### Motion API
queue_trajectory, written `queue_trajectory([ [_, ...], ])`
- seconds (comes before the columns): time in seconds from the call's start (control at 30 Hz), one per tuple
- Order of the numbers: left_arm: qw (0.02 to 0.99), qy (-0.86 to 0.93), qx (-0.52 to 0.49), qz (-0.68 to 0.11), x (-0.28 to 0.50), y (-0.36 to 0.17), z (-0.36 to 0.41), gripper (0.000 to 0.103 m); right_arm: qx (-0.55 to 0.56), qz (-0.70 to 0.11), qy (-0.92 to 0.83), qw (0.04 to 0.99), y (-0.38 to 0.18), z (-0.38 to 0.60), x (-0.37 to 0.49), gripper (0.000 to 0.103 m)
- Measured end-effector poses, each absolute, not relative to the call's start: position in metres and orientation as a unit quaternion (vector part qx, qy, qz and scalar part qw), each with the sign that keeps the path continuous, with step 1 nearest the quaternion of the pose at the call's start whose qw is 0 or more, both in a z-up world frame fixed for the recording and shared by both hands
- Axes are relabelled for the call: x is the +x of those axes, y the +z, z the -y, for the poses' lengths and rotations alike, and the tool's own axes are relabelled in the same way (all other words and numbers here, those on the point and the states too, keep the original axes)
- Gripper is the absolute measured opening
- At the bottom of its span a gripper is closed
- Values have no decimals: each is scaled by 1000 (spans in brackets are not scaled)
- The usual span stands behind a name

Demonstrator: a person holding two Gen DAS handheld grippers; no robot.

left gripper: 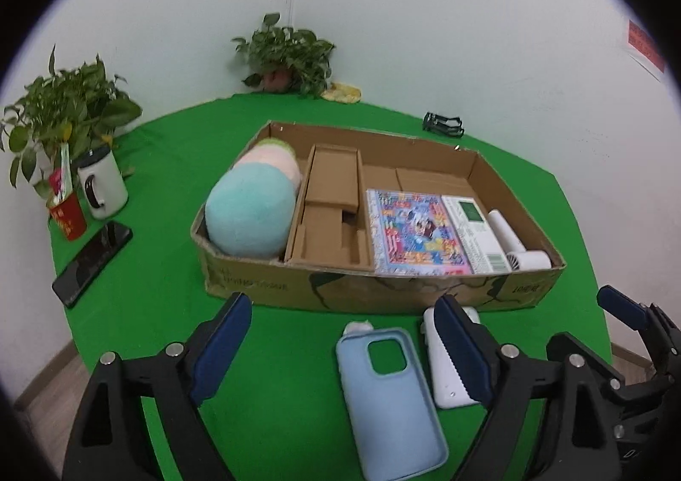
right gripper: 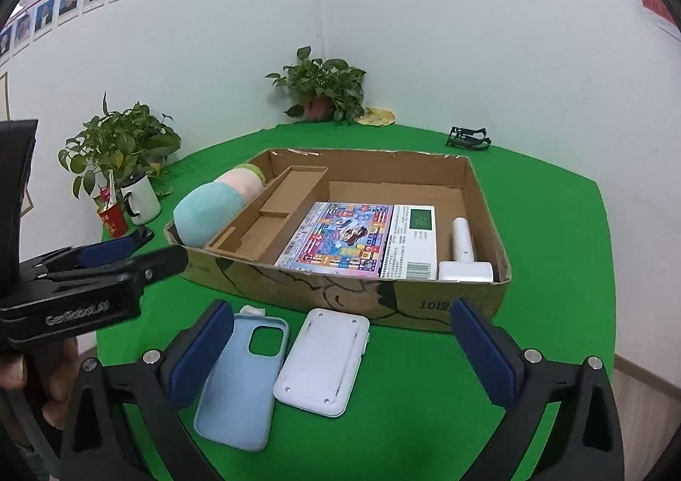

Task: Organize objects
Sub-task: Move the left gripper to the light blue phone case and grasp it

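A shallow cardboard box [left gripper: 383, 289] [right gripper: 349, 302] lies on the green table. It holds a pastel plush pillow [left gripper: 251, 204] [right gripper: 213, 208], a cardboard insert [left gripper: 332, 204] [right gripper: 272, 213], a colourful flat box [left gripper: 417, 232] [right gripper: 361, 240] and a white handheld fan [left gripper: 517, 244] [right gripper: 464, 251]. In front of it lie a light blue phone case [left gripper: 391, 404] [right gripper: 244, 374] and a white flat device [left gripper: 442, 370] [right gripper: 323, 357]. My left gripper [left gripper: 344, 336] [right gripper: 115, 253] is open above the case. My right gripper [right gripper: 340, 353] [left gripper: 625, 310] is open above both items, empty.
Two potted plants [left gripper: 64, 110] [left gripper: 289, 55] stand at the left and far edges. A white mug [left gripper: 104, 185], a red cup [left gripper: 68, 217] and a dark phone [left gripper: 91, 261] sit at the left. A black clip [left gripper: 442, 123] lies at the far right.
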State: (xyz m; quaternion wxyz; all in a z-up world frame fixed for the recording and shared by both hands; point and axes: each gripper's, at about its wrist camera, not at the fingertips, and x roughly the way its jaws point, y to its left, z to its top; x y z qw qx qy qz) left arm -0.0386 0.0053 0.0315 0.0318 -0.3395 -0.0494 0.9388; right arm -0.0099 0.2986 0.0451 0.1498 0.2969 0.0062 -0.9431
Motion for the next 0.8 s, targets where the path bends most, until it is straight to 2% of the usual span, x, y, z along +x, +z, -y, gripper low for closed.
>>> queue_trajectory([
  [0.23,113,884,-441,107,-41,-19,11,87,377,11,-893,246,-11,-279,-20,102],
  [0.5,143,849,-493,122,-33,-53,5,82,430,-4,-869,244,-57,-255,-19,102],
  [0.6,149,843,-501,128,-34,-59,4,70,436,-11,-870,227,-63,-249,-21,96],
  [0.67,145,834,-513,139,-37,-64,6,54,446,-21,-869,212,-67,-245,-24,78],
  [0.7,144,830,-519,144,-38,-66,6,44,452,-29,-868,204,-69,-242,-26,73],
  [0.8,141,828,-522,149,-39,-68,9,34,454,-38,-869,196,-72,-235,-27,70],
])
